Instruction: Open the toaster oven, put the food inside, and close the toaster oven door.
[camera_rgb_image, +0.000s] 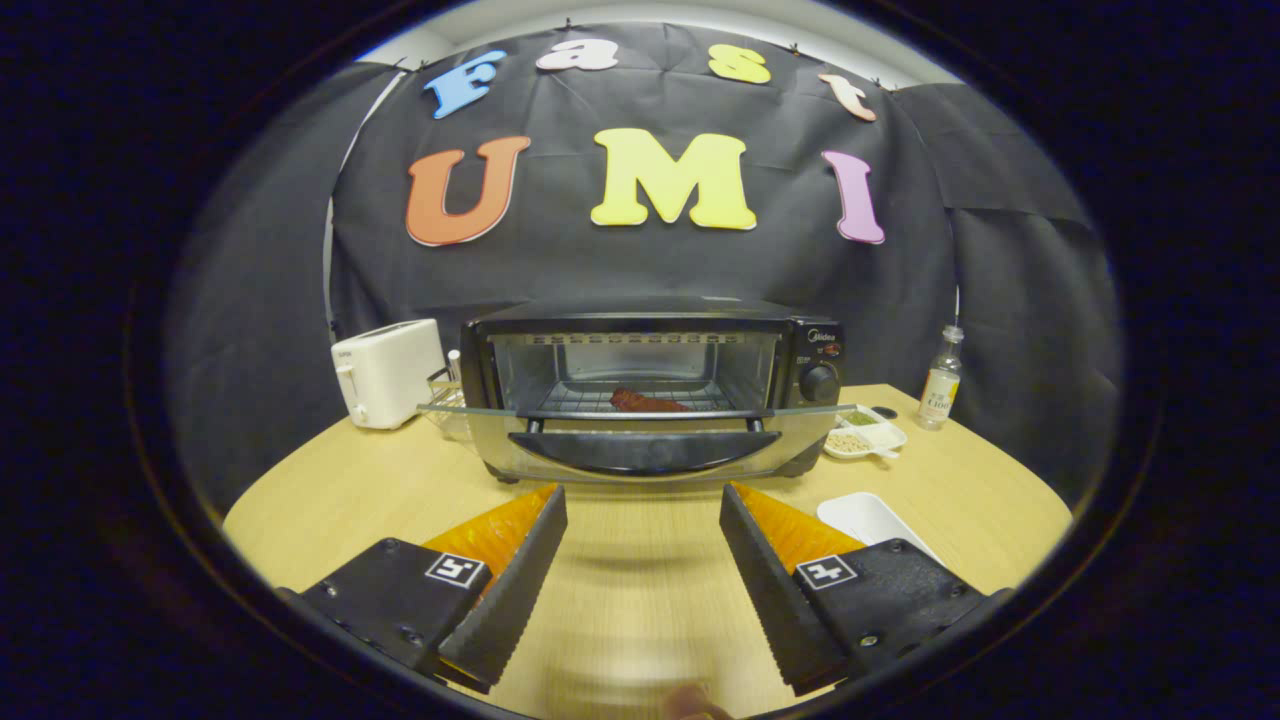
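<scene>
Gripper (643, 500) spread empty before toaster oven (650, 385), food (648, 401) inside

The gripper view rides low over the wooden table (330, 480), looking forward along the two fingers of the gripper (643, 500), which stand spread apart with bare tabletop between them. It faces the toaster oven (650, 385) head-on, near but not touching, its open door level with the lens. The white toaster (388, 372) and a small bottle (941, 380) flank the oven, with the booth's black cloth wall (1000, 280) behind.
</scene>
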